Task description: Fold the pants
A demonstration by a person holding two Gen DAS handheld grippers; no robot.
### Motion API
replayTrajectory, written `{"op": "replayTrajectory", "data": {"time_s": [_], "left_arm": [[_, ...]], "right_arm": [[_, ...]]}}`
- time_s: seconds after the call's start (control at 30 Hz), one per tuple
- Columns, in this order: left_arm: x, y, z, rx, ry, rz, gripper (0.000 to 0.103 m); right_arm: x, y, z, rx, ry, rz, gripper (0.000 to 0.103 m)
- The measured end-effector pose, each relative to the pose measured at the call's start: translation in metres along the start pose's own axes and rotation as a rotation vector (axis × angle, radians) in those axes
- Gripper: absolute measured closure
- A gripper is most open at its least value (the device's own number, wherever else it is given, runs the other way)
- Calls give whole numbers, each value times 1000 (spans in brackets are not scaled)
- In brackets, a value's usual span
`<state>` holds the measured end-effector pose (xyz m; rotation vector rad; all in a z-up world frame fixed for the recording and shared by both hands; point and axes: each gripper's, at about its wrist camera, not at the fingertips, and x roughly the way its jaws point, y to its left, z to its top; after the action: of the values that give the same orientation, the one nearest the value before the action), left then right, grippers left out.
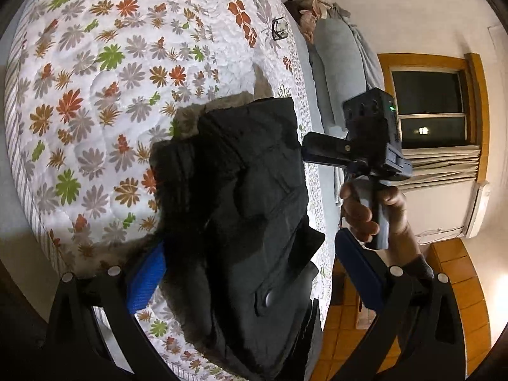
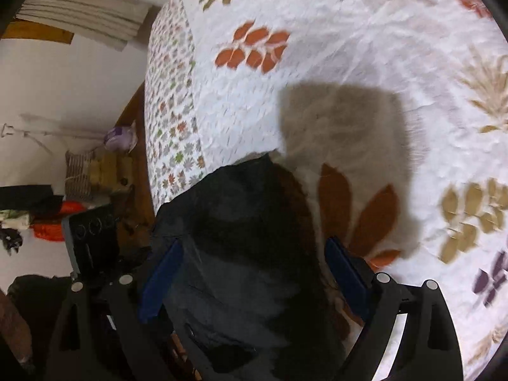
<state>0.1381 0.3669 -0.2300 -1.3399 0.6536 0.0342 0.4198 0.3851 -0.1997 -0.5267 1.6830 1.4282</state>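
Black pants (image 1: pixel 235 197) lie folded into a thick bundle near the edge of a bed with a floral quilt (image 1: pixel 95 95). My left gripper (image 1: pixel 252 273) is open, its blue pads wide apart on either side of the bundle's near end. A hand holds the right gripper (image 1: pixel 309 146) just off the bundle's right side. In the right wrist view the pants (image 2: pixel 241 228) fill the space between the spread fingers of my right gripper (image 2: pixel 252 277), which is open. The left gripper's body (image 2: pixel 92 241) shows at the left.
Grey pillows (image 1: pixel 336 63) lie along the far side of the bed. A small black object (image 1: pixel 279 30) sits on the quilt. A window (image 1: pixel 428 104) and wooden floor (image 1: pixel 460 285) are to the right. A woven basket (image 2: pixel 79 171) and clutter stand beside the bed.
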Motion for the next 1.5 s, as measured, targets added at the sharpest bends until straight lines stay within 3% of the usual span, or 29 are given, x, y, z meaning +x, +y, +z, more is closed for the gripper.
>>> {"op": "replayTrajectory", "data": {"time_s": [0.27, 0.3, 0.33, 0.43, 0.6, 0.73, 0.97, 1.27, 1.5], "left_arm": [[-6, 5, -4, -2, 12, 0, 7], [-8, 5, -3, 0, 13, 12, 11], [-8, 4, -2, 5, 12, 22, 23], [-8, 8, 3, 7, 17, 47, 48], [-11, 12, 2, 12, 18, 66, 69], [-13, 2, 0, 66, 7, 87, 76], [-18, -19, -2, 135, -9, 85, 81], [-26, -64, -10, 235, -31, 67, 83], [-35, -117, -25, 375, -46, 65, 84]], "right_arm": [[25, 4, 16, -30, 63, 25, 11], [26, 6, 18, -34, 67, 20, 16], [27, 5, 19, -35, 73, 22, 27], [30, 9, 19, -46, 93, 0, 43], [19, 15, 15, -61, 84, -17, 67], [8, 24, 10, -81, 80, -47, 75], [-13, 47, 1, -105, 58, -99, 78], [-60, 71, -29, -112, -35, -129, 79], [-108, 89, -67, -111, -155, -141, 79]]}}
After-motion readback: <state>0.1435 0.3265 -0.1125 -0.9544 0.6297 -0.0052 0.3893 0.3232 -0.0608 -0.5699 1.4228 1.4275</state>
